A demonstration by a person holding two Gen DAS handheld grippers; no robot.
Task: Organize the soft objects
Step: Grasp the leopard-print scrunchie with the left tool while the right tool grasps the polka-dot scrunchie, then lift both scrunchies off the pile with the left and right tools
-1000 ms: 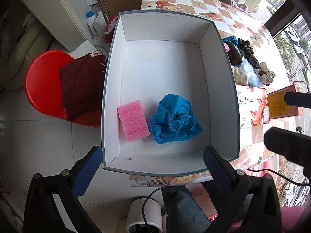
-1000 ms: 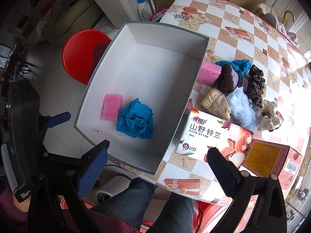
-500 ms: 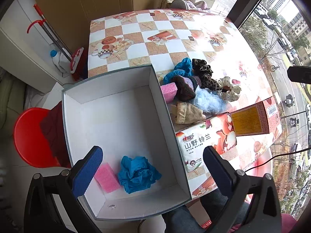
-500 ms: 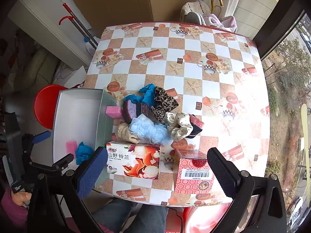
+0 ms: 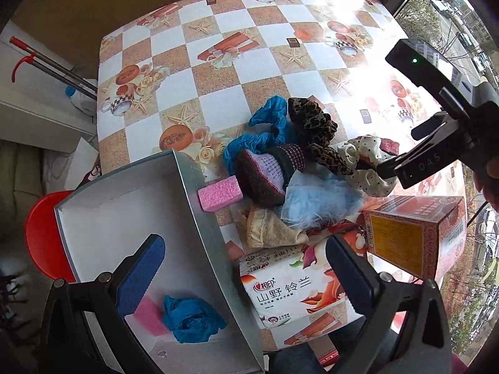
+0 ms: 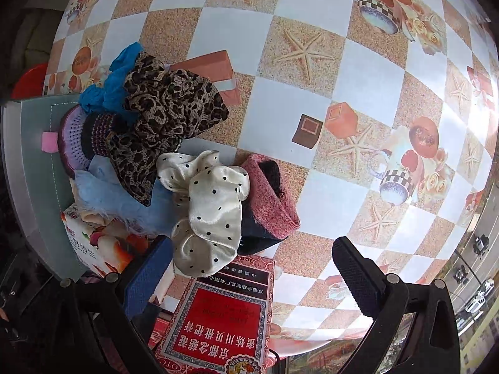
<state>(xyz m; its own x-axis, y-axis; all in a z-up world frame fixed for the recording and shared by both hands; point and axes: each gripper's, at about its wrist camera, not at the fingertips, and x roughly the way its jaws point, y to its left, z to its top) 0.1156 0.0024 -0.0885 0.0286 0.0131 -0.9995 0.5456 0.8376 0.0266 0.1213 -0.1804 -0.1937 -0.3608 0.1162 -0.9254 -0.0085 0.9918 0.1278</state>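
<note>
Right gripper (image 6: pixel 252 277) hangs wide open with nothing in it, low over the near end of the soft pile, and I judge it the nearer one for the next pick. Directly ahead of its fingers lies the cream polka-dot scrunchie (image 6: pixel 207 215), its long axis running roughly away from me, resting against the red knit piece (image 6: pixel 274 205). Left gripper (image 5: pixel 243 271) is also spread and empty, hovering over the white box (image 5: pixel 215 243) wall, near where a blue cloth (image 5: pixel 190 321) lies inside.
</note>
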